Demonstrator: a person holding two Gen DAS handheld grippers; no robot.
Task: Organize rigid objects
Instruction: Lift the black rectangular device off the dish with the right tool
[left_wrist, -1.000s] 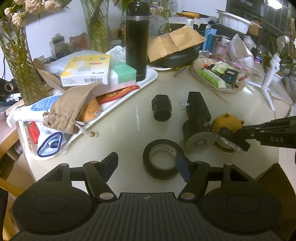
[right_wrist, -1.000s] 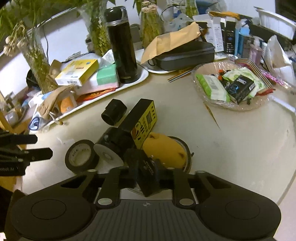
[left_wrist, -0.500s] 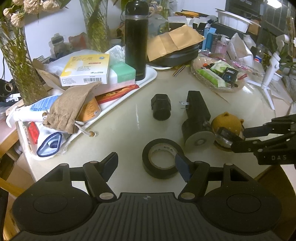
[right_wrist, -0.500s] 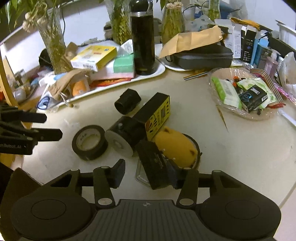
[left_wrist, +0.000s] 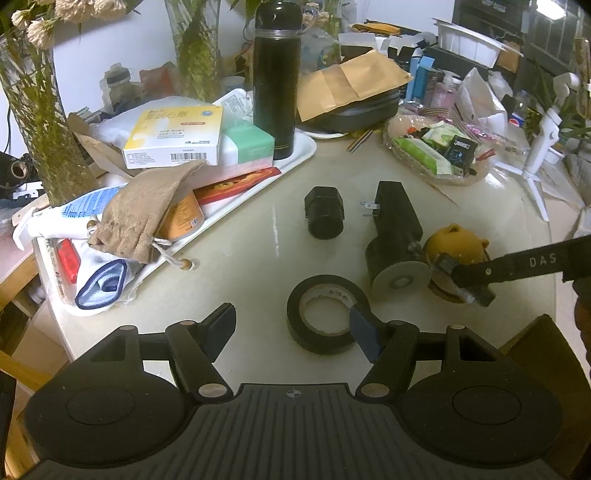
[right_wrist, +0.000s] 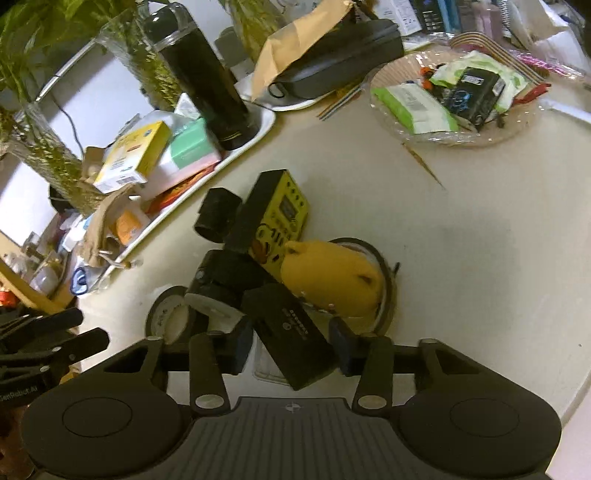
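Two grippers were over the pale round table (left_wrist: 258, 240). The left gripper (left_wrist: 291, 325) hung with its fingers wide apart and empty, low over a black roll of electrical tape (left_wrist: 317, 343).

The right gripper (right_wrist: 291, 343) had its jaws drawn in to the width of a small black rectangular box (right_wrist: 288, 325). The pads (right_wrist: 242, 345) lay against its two long sides, so it read as clamped, though the blur left some doubt about the right-hand contact. The box sat at the table's near edge, just beside a yellow rounded animal-shaped figure (right_wrist: 328, 280) and close to a black cylinder with a pale disc face (left_wrist: 397, 273).

The box looked like hard, smooth plastic: stiff, probably light, and likely to slip or twist under a shallow pinch. Its flat long sides were the sensible place to hold, near the middle of its length. Something clear seemed to lie under its near end; what it was could not be made out.

Its long axis ran diagonally across the jaws in the right wrist view. The far end pointed up and left toward the cylinder, and the near end came back under the fingers to the right. With a skewed hold like that, I judged it might swivel when carried.
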